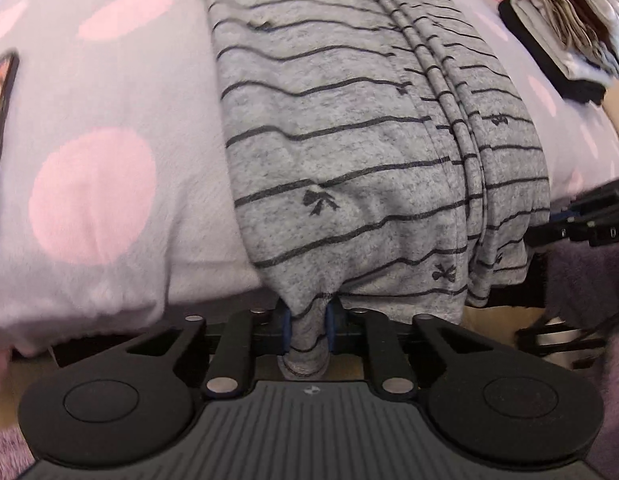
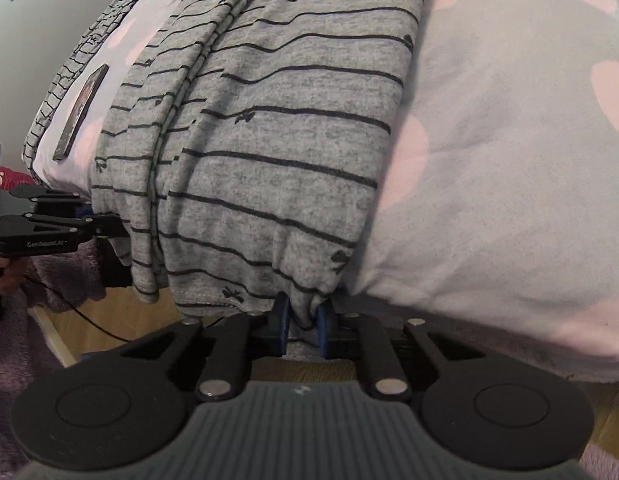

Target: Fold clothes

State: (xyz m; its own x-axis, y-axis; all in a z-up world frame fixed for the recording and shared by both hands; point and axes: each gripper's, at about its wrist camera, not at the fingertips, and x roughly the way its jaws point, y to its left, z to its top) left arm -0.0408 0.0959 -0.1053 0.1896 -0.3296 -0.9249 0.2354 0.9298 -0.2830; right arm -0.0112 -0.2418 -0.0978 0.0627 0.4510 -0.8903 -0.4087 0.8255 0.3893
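While grey striped garment (image 1: 349, 152) hangs over near edge of pink-spotted blanket (image 1: 93, 192), left gripper (image 1: 307, 326) pinches its near-left hem, right gripper (image 2: 303, 322) pinches near-right hem; both nearly closed on fabric. Phone (image 2: 82, 114) left on blanket, folded stack (image 1: 569, 28) far right.

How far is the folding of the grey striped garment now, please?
Done: the grey striped garment with small bows already lies lengthwise in a long narrow band on the pale pink-spotted blanket, and a stack of folded clothes sits at the far corner. In hand: the left gripper and right gripper each pinch its near hem. Left: probably the crosswise folds.
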